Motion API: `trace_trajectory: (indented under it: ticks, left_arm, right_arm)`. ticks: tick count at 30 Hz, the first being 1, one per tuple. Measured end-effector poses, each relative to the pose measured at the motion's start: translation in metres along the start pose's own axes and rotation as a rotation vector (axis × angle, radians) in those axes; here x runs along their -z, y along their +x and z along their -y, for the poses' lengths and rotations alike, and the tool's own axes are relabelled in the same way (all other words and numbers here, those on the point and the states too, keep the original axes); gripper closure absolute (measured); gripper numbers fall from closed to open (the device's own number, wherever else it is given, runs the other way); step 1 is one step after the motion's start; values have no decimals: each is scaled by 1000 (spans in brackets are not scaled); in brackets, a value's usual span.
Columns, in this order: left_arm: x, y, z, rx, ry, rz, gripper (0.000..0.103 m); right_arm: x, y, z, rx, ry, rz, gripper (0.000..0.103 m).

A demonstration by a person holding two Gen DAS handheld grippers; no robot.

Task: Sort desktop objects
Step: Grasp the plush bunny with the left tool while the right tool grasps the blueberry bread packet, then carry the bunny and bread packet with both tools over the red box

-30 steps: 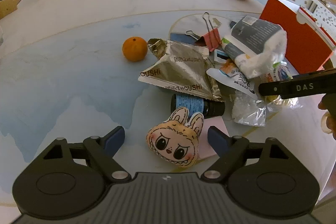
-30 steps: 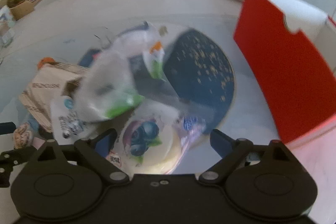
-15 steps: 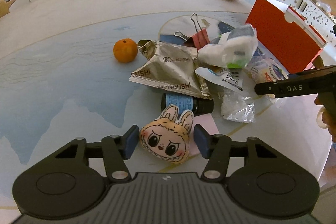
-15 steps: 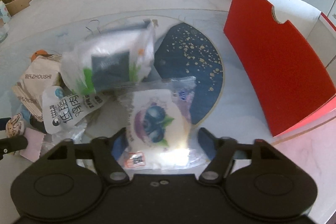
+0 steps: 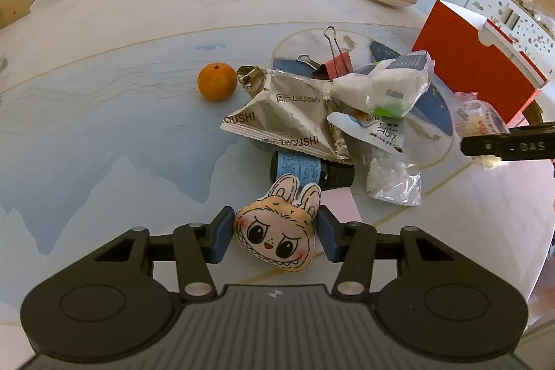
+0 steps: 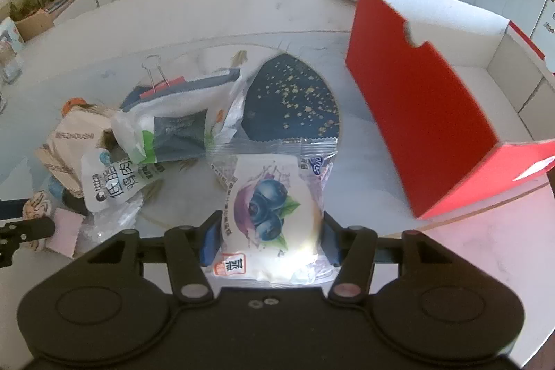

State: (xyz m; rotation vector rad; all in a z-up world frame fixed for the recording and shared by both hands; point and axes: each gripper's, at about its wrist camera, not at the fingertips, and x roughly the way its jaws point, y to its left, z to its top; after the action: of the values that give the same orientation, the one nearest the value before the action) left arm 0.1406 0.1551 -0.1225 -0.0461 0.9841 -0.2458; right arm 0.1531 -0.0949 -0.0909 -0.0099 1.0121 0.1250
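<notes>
Two grippers are closing at once: the left gripper has its blue pads pressing the cheeks of a rabbit-eared plush face, and the right gripper is clamping a blueberry-print snack packet. Both loads are soft, so I judge either could squirm out if lifted while the jaws are closing; the packet's slick film looks the likelier to slip. The pink sticky pad tucked at the plush's four o'clock might drag along. At twelve o'clock of the plush lies a silver bag printed "ZHOUSHI". The red box waits at the packet's two o'clock.
</notes>
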Motion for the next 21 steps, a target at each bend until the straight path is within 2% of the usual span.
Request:
trace_trajectory:
  ticks: [8,14,21]
  left_arm:
    - [0,-22,23,-52,-63,36,53]
    - [-7,-37,53,-50,-84,62,53]
    - [-25,-45,99,-28,-70,85,53]
  right_arm:
    - [-6,-31,27,-65,-42,35,47]
    - [-15,-58,50,-128,-82,70,47]
    - [-29,-80,86,-157,-139,102,47]
